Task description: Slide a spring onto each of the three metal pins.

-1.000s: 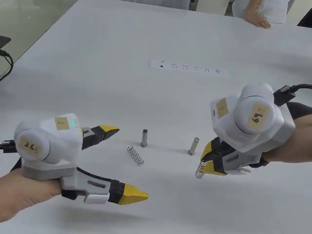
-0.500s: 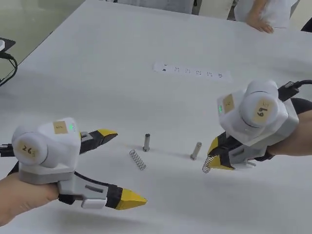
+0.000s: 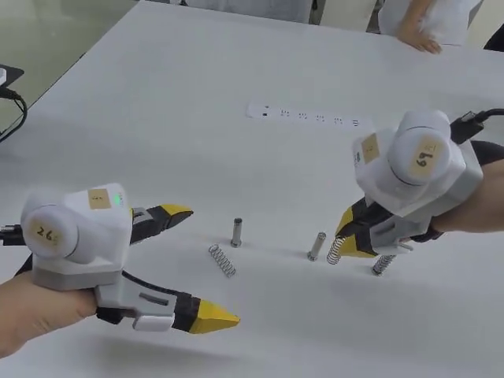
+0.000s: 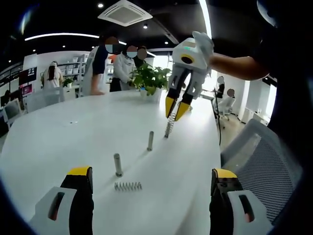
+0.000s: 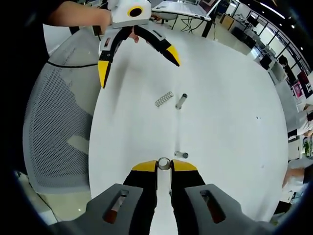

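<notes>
One spring (image 3: 336,250) pinched in right tongs (image 3: 350,242), just beside upright pin (image 3: 316,246)

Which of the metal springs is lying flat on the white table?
The coiled steel spring beside the left upright metal pin; a second spring is pinched in the right hand-held gripper, a third spring stands near it.

Table (image 3: 197,94): smooth matt white. Pin (image 3: 236,232), 1 o'clock of loose spring (image 3: 222,261): satin grey metal. Loose spring, held spring (image 3: 336,250): bright metal wire. Left gripper (image 5: 139,71): smooth white plastic, paper labels.
</notes>
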